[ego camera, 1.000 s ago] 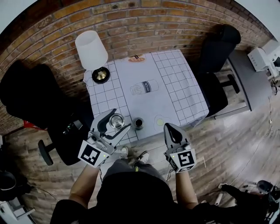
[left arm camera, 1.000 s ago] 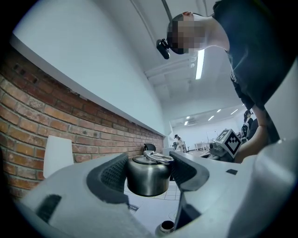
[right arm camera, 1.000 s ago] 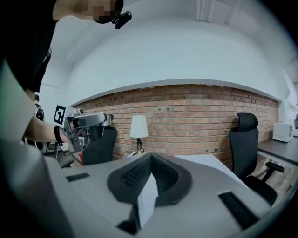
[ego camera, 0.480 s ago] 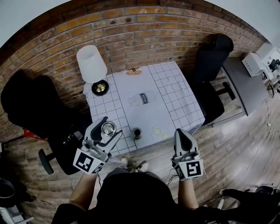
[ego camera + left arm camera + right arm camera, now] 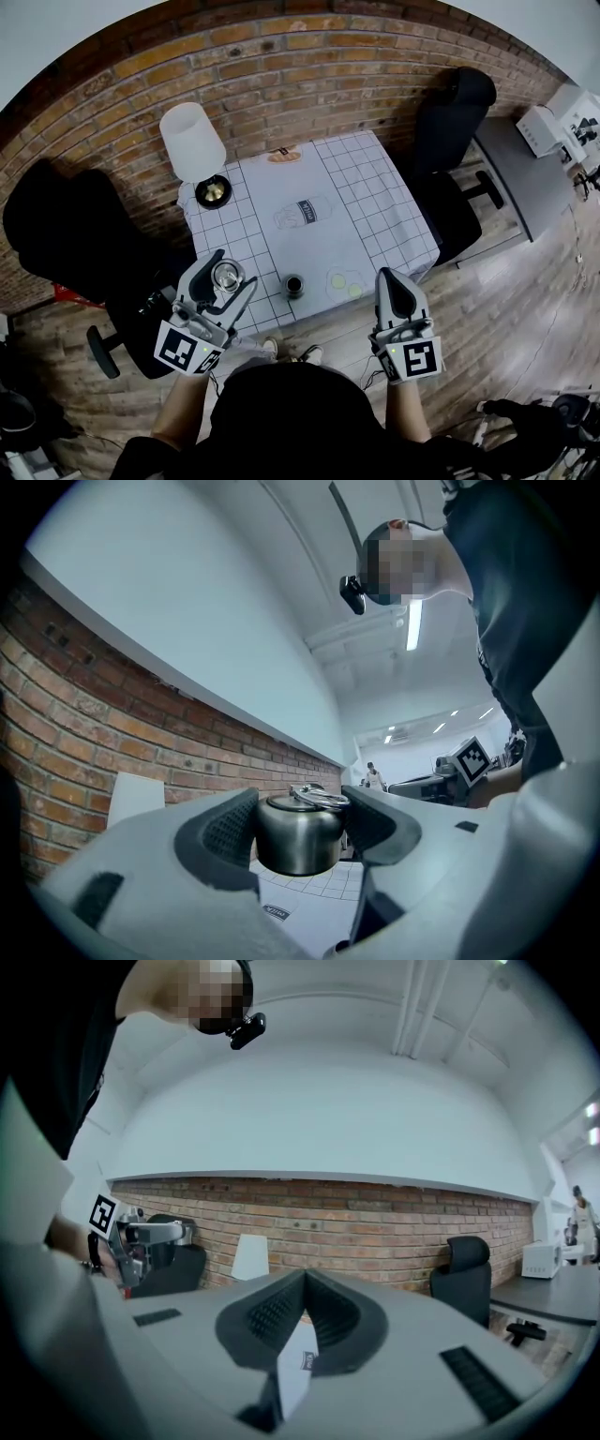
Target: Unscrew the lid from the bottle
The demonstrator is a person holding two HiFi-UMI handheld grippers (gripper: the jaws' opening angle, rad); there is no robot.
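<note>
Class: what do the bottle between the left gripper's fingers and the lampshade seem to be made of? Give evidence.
Bottle: polished metal, probably stainless steel; silvery with mirror-like reflections. Lampshade: matte white, fabric or plastic; unclear.

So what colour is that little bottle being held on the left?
Shiny silver, like bare steel. The bottle shows best in the left gripper view.

Shows a squat, polished steel bottle point(image 5: 298, 836) held upright between the ribbed pads of the left hand-held gripper point(image 5: 228, 274), lifted clear of the checked tabletop point(image 5: 361, 234) near its front left corner, with a flat metal lid point(image 5: 305, 802) and folded wire ring on top.
</note>
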